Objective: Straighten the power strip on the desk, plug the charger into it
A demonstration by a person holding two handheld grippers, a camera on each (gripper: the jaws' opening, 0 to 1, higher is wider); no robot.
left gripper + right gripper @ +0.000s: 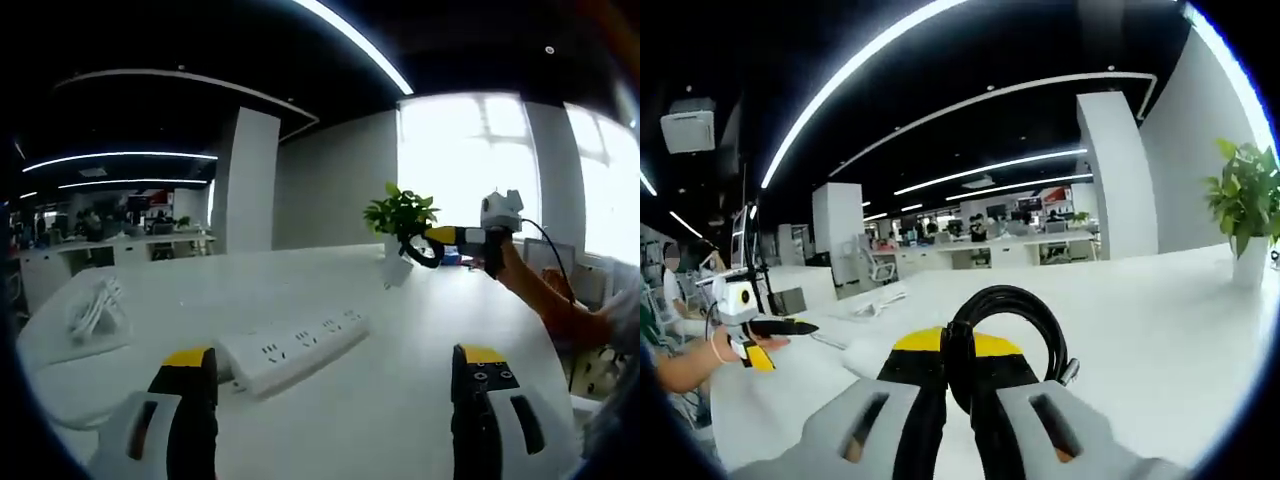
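A white power strip (pixel 295 345) lies at a slant on the white desk (pixel 400 330), just ahead of my left gripper (pixel 335 368), whose jaws stand wide open with nothing between them. My right gripper (pixel 958 352) is shut on a coiled black charger cable (pixel 1032 312), held above the desk, with a metal end (pixel 1070 372) hanging at its right. From the left gripper view the right gripper (pixel 428 243) hovers at the far right with that black cable (pixel 420 256) looped under it. The left gripper (pixel 773 340) appears at the left of the right gripper view.
A potted green plant (pixel 400 215) in a white pot stands at the far side of the desk, also as the plant (pixel 1245 205). A bundle of white cable (pixel 95 308) lies at the left. A person's forearm (pixel 545 295) reaches in from the right. Office desks stand behind.
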